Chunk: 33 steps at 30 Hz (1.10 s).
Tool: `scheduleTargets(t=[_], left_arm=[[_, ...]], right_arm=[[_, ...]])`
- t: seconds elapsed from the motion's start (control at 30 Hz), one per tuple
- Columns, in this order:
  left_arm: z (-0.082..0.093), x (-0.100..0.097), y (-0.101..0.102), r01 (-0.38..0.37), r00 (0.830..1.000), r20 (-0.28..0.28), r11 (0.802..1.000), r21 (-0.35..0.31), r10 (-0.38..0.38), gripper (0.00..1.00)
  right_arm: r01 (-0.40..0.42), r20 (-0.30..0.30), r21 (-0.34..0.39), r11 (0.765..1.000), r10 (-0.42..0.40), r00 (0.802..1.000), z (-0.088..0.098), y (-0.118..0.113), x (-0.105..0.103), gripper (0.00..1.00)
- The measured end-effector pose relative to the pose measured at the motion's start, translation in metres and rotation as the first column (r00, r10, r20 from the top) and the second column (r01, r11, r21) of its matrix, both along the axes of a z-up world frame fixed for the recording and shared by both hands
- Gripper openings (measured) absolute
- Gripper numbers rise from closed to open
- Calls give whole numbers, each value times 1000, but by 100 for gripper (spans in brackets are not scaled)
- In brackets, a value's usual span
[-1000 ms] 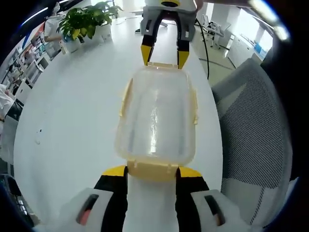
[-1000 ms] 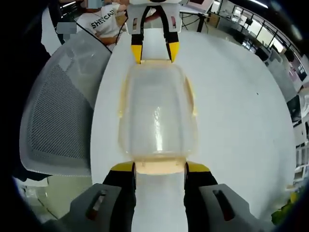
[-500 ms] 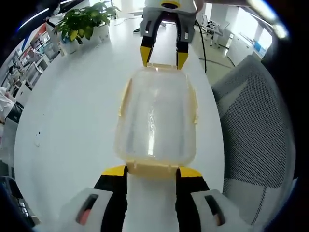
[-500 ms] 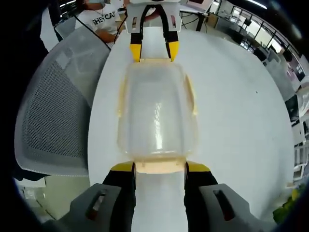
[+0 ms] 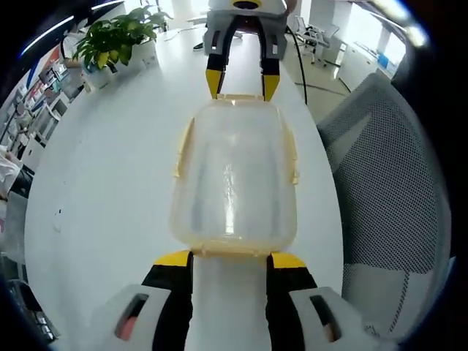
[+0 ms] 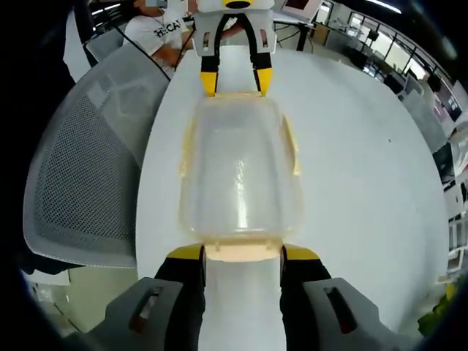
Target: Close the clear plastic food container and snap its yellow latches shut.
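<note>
— Where's the clear plastic food container (image 5: pixel 234 179) right now?

— It sits lid-on on the white bench (image 5: pixel 102 183), lying lengthwise between my two tools. In the left gripper view my left hand-held gripper (image 5: pixel 229 260) has its yellow-tipped jaws apart, one at each side of the near end latch (image 5: pixel 230 251). I can't tell whether the tips actually touch the yellow plastic.

— And the other one?

— In the right gripper view my right hand-held gripper (image 6: pixel 242 253) stands the same way at the opposite end, jaws spread wide, straddling that end's yellow latch (image 6: pixel 242 252). From the left gripper view I see it across the container, tips just beside the far rim.

— What about the side latches?

— The long-side latches (image 5: pixel 182 146) show as thin yellow strips along the container's edges; whether they are snapped down I can't judge.

— Anything else around?

— A grey mesh chair (image 5: pixel 380 183) stands just beside the bench edge, and a potted plant (image 5: pixel 110 44) rests on the bench well away from the container. In the right gripper view a person in a white printed shirt (image 6: pixel 157 33) is beyond the chair.
</note>
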<state>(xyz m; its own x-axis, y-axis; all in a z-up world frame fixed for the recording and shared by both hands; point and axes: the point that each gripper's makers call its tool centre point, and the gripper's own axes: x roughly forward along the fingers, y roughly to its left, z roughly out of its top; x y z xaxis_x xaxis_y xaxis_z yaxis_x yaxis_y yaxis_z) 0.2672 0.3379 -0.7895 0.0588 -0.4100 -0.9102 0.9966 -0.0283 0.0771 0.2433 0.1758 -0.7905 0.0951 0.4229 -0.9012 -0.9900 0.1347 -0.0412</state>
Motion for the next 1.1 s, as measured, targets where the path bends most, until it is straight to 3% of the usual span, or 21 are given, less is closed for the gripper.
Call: scheduleTargets(t=[0.53, 0.73, 0.83, 0.97, 1.0, 1.1], left_arm=[[1, 0, 3, -24, 1000, -7, 1000, 7, 24, 32], [1, 0, 5, -36, 999, -5, 999, 23, 36, 32], [3, 0, 7, -55, 998, -4, 998, 23, 55, 32], [8, -6, 6, -143, 988, -63, 990, -5, 142, 32], [7, -9, 9, -181, 979, -97, 983, 3, 181, 33], [7, -9, 13, -217, 969, -122, 976, -2, 215, 33]], right_arm=[[7, -5, -22, 1000, -7, 1000, -4, -5, -1, 40], [35, -10, -2, 999, -35, 999, -2, -7, 0, 40], [65, -43, 41, 997, -63, 997, 2, -4, -3, 41], [98, -66, 82, 992, -92, 994, 5, -5, -7, 40], [119, -86, 95, 988, -111, 990, 5, -6, -10, 40], [185, -140, 130, 974, -166, 976, 8, -6, -14, 38]])
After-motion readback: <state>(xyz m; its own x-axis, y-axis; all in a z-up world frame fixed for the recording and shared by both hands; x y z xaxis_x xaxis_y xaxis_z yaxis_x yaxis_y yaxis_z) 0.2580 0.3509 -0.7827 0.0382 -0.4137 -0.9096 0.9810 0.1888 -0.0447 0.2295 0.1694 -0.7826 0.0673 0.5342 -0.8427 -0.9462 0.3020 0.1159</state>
